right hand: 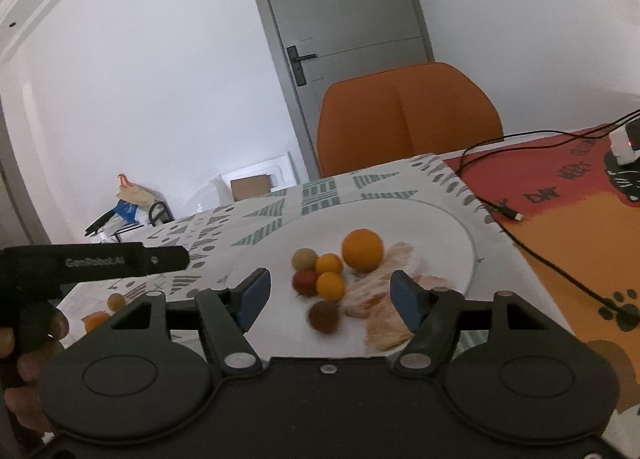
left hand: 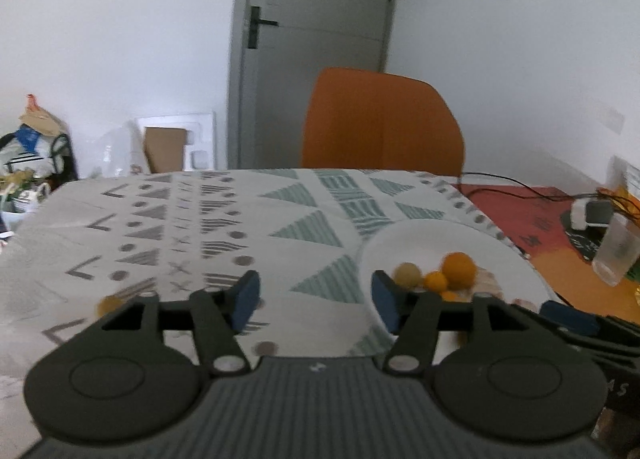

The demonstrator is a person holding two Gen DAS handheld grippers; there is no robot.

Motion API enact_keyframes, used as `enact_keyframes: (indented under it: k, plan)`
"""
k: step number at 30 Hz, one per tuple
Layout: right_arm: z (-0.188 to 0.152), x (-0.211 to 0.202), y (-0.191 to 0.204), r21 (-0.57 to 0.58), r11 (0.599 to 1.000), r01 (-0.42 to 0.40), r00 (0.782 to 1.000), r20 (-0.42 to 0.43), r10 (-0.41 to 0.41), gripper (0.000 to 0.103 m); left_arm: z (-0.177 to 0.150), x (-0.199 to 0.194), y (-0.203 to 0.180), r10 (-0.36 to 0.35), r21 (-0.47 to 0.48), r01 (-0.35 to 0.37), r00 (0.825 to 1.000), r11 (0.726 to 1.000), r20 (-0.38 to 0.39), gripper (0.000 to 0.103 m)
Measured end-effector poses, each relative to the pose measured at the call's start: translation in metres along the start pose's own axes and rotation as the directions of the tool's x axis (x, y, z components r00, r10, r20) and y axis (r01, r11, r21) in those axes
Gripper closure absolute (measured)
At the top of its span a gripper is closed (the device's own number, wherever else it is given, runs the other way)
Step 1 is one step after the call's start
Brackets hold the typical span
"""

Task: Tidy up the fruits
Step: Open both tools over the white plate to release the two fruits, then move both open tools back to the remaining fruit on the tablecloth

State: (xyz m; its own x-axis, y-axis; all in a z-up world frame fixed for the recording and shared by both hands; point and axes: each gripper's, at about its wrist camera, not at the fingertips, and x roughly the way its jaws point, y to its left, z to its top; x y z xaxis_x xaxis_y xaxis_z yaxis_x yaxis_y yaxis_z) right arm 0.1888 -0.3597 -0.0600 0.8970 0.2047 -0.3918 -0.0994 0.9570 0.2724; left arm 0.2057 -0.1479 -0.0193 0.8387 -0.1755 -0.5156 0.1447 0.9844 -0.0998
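Observation:
A white plate holds a large orange, two small orange fruits, a tan one, a red one, a brown one and pale peel pieces. My right gripper is open and empty, just above the plate's near side. My left gripper is open and empty over the patterned cloth, left of the plate. Two loose fruits lie on the cloth at the left; one shows in the left wrist view.
An orange chair stands behind the table. A black cable and a white charger lie on the red-orange mat at the right. A clear cup stands there. Clutter sits at the far left by the wall.

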Motion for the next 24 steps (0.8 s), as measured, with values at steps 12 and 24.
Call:
enact_keyframes:
  k: [12,24]
  plan:
    - [-0.001,0.007,0.033,-0.027,0.999,-0.038,0.999,0.010,0.038,0.006,-0.010,-0.017,0.055,0.113,-0.066,-0.112,0.994,0.991,0.009,0.019]
    - [-0.005,0.023,0.075,-0.079,0.993,-0.089,0.996,-0.029,0.087,0.000,-0.025,-0.022,0.104,0.176,-0.137,-0.178,0.984,0.974,-0.026,0.018]
